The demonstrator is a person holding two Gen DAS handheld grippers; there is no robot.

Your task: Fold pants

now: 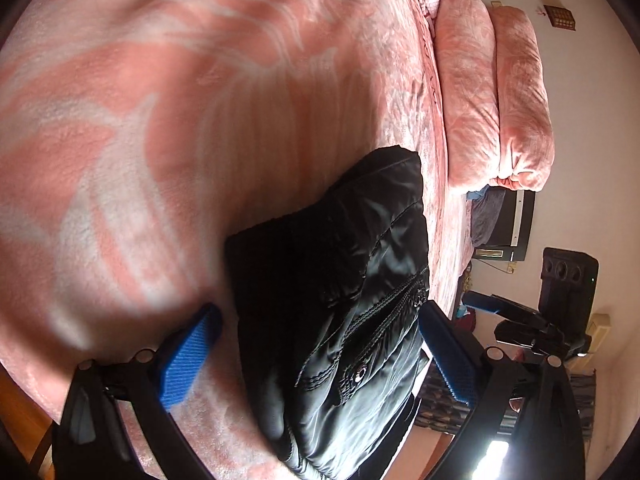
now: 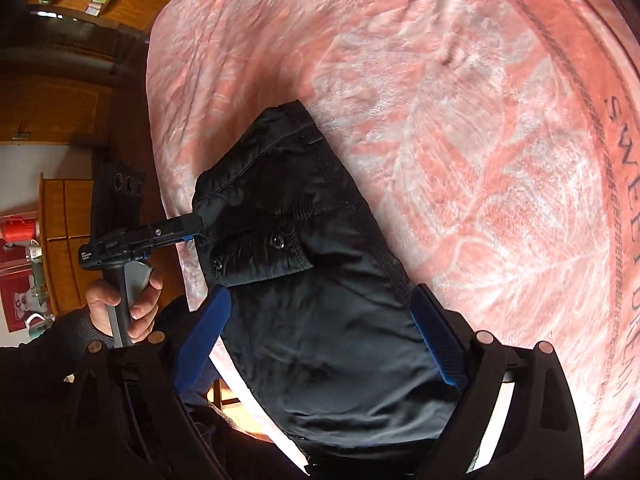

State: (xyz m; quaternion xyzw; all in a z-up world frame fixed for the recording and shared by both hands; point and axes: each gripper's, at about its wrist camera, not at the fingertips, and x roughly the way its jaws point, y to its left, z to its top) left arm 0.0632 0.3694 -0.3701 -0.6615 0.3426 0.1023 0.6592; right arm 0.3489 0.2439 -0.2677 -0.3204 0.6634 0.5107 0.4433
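While the blanket [image 2: 500, 160] reads "SWEET", both tongs gape around black pants [image 2: 320, 280]; neither grips.

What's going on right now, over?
Left gripper and right gripper open, astride black pants. Pants folded small on pink blanket. Nothing in the way.

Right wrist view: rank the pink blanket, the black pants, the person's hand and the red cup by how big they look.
1. pink blanket
2. black pants
3. person's hand
4. red cup, though it sits farther from the camera, so its true size is unsure.
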